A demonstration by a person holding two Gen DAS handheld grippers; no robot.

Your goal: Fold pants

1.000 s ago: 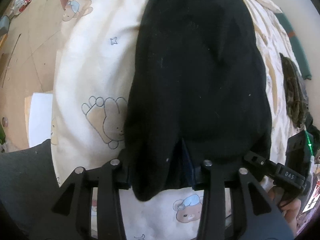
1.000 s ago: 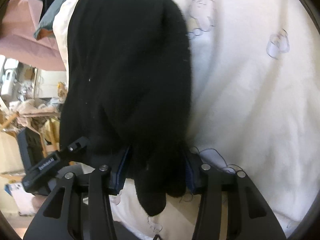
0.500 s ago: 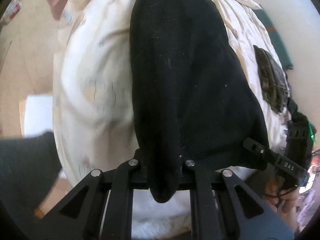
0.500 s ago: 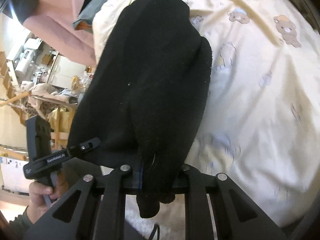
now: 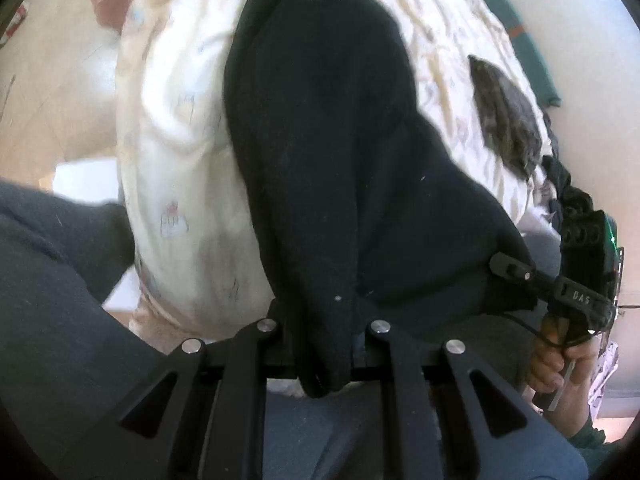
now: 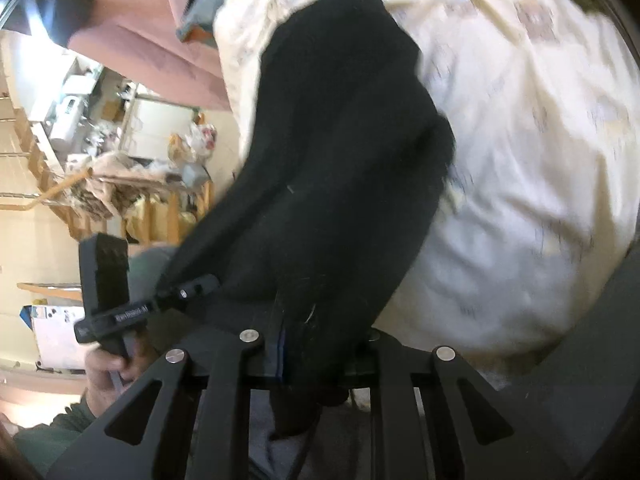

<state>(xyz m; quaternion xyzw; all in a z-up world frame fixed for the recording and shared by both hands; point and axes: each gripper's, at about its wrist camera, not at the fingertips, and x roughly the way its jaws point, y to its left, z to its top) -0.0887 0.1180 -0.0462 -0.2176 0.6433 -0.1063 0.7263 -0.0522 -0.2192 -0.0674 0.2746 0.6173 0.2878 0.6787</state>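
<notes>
The black pants [image 5: 340, 152] lie across a cream bedsheet with bear prints [image 5: 176, 128] and rise toward me at the near end. My left gripper [image 5: 322, 344] is shut on one near corner of the pants, which bunch between its jaws. My right gripper [image 6: 316, 352] is shut on the other near corner of the pants [image 6: 340, 160]. Each gripper shows in the other's view: the right one at the right edge [image 5: 576, 300], the left one at the left [image 6: 120, 312]. The near edge of the pants hangs lifted between them.
A dark mottled garment [image 5: 504, 120] lies on the bed to the right. A pink cloth [image 6: 132, 40] sits at the bed's far end. Wooden floor [image 5: 48, 80] and cluttered shelves [image 6: 120, 152] lie beyond the bed. My dark-clothed legs [image 5: 60, 300] are close below.
Both grippers closed on the pants' near corners and pulled back and up from the bed. The near edge of the pants has lifted off the sheet.
</notes>
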